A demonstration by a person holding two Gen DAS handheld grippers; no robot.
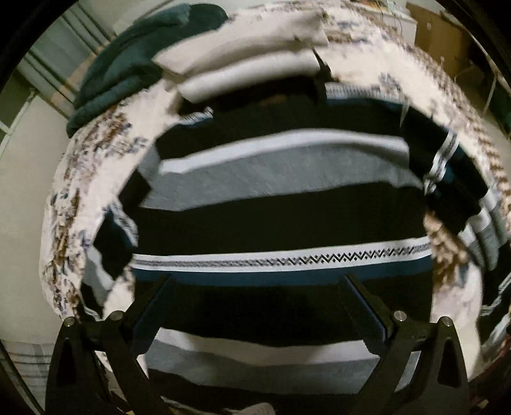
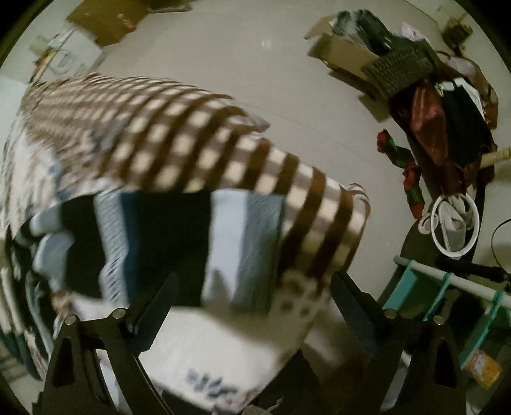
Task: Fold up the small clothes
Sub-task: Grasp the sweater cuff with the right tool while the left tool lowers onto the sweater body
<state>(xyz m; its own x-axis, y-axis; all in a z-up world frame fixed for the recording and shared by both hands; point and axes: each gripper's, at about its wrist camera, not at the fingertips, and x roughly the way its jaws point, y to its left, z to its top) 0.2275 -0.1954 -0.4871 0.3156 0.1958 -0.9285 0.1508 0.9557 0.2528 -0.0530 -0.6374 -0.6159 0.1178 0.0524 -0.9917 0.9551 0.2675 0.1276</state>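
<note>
We hold the left gripper (image 1: 255, 287) just above a striped sweater (image 1: 281, 223), its fingers spread wide and pinching nothing. The sweater lies flat on a patterned blanket (image 1: 73, 198), its sleeves folded inward, with a dark green towel (image 1: 127, 60) and a folded white cloth (image 1: 249, 60) beyond it. Our right gripper (image 2: 255, 290) hangs spread and empty over the sweater's edge (image 2: 179, 236), near the blanket's checked border (image 2: 198, 137). A cardboard box (image 2: 338, 48) sits well apart on the floor (image 2: 249, 57).

Cardboard box (image 2: 341, 52) with clothes at 1 o'clock; white ring (image 2: 455, 225) at 3; teal rack (image 2: 447, 287) at 4; flat cardboard (image 2: 108, 19) at 11; pale floor (image 2: 255, 79).
</note>
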